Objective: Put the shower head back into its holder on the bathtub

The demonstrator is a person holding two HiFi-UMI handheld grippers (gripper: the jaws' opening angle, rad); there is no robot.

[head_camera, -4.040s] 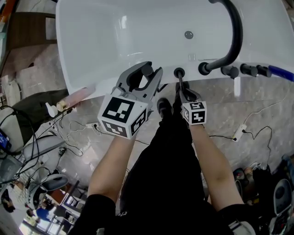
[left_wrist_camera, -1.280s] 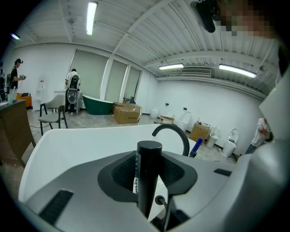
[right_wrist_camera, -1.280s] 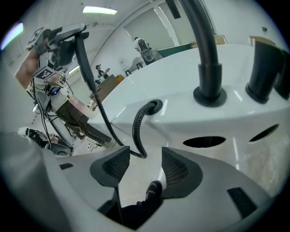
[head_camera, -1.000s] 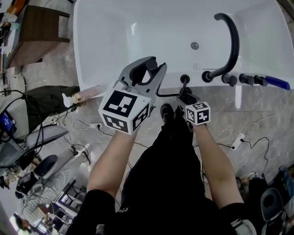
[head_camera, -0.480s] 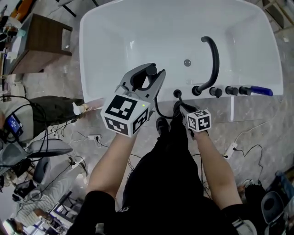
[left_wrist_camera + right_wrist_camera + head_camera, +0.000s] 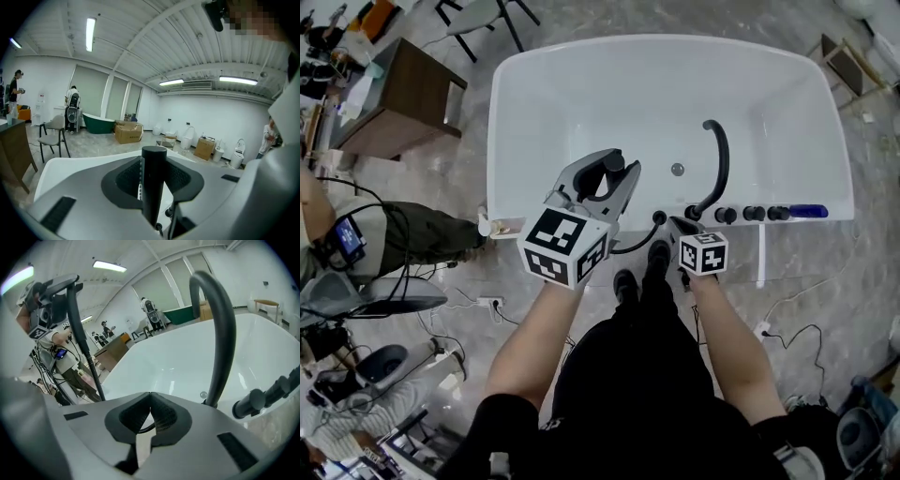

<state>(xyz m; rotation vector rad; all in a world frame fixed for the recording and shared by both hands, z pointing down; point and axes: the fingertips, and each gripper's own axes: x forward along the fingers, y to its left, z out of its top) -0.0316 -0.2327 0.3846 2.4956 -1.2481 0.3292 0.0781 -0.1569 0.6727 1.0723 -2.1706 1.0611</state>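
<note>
My left gripper (image 6: 614, 171) is shut on the black shower head (image 6: 606, 174), whose round handle (image 6: 153, 173) stands upright between the pads. It hangs over the white bathtub's (image 6: 502, 141) near rim. A black hose (image 6: 633, 246) curves from the shower head down to the round holder (image 6: 658, 217) on the tub's ledge. My right gripper (image 6: 673, 223) hovers just right of the holder. Its jaws (image 6: 150, 395) are shut tip to tip with nothing gripped; a loop of hose shows through the gap behind them. In the right gripper view the hose (image 6: 86, 357) climbs to the left gripper.
A black arched spout (image 6: 719, 159) and a row of black knobs (image 6: 755, 213) stand on the ledge right of the holder, with a blue piece (image 6: 806, 211) at the end. A wooden desk (image 6: 403, 103), a crouching person (image 6: 403, 234) and floor cables (image 6: 497, 302) lie left.
Both grippers have risen above the tub's ledge, so the tub looks smaller and further below. The left gripper still holds the shower head. The hose now hangs longer below it.
</note>
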